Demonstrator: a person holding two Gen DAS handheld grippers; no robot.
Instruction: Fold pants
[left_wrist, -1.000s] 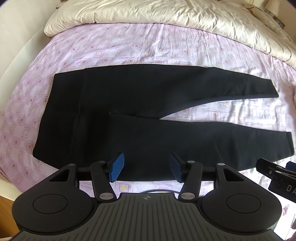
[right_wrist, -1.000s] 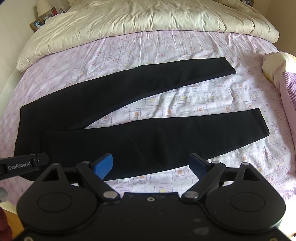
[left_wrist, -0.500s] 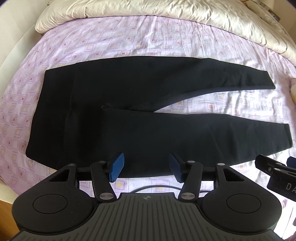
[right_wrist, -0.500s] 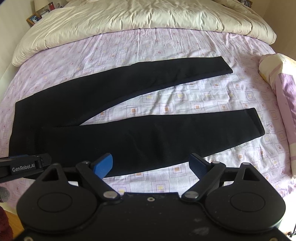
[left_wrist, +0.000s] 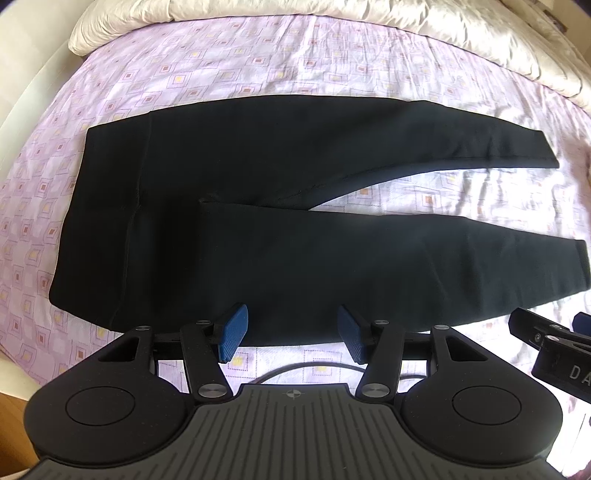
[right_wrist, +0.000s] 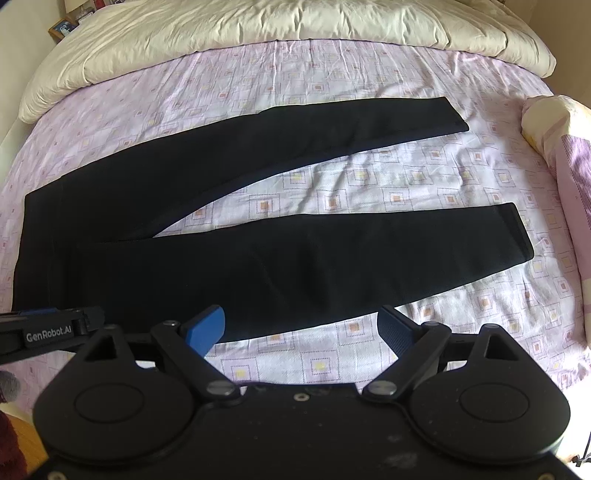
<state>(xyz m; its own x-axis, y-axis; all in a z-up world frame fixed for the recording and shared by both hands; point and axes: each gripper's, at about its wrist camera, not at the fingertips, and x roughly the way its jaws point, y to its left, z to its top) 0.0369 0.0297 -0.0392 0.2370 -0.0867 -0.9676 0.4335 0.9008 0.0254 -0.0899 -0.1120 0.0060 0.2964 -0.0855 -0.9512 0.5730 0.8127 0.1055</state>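
Note:
Black pants (left_wrist: 258, 206) lie flat on the bed, waistband to the left, both legs stretched right and spread apart in a V; they also show in the right wrist view (right_wrist: 258, 236). My left gripper (left_wrist: 291, 334) is open and empty, hovering just above the near edge of the near leg, close to the hip. My right gripper (right_wrist: 301, 334) is open and empty, over the near edge of the near leg around its middle. Each gripper shows at the side of the other's view.
The bed sheet (right_wrist: 369, 74) is pale purple with a square pattern. A cream duvet (right_wrist: 277, 26) is bunched along the far side. A pillow (right_wrist: 561, 147) lies at the right end. The bed's near edge and wooden floor (left_wrist: 11, 413) are at lower left.
Both grippers have moved forward and down toward the pants, so the pants look larger. Both have stayed open and empty. The pants have not moved.

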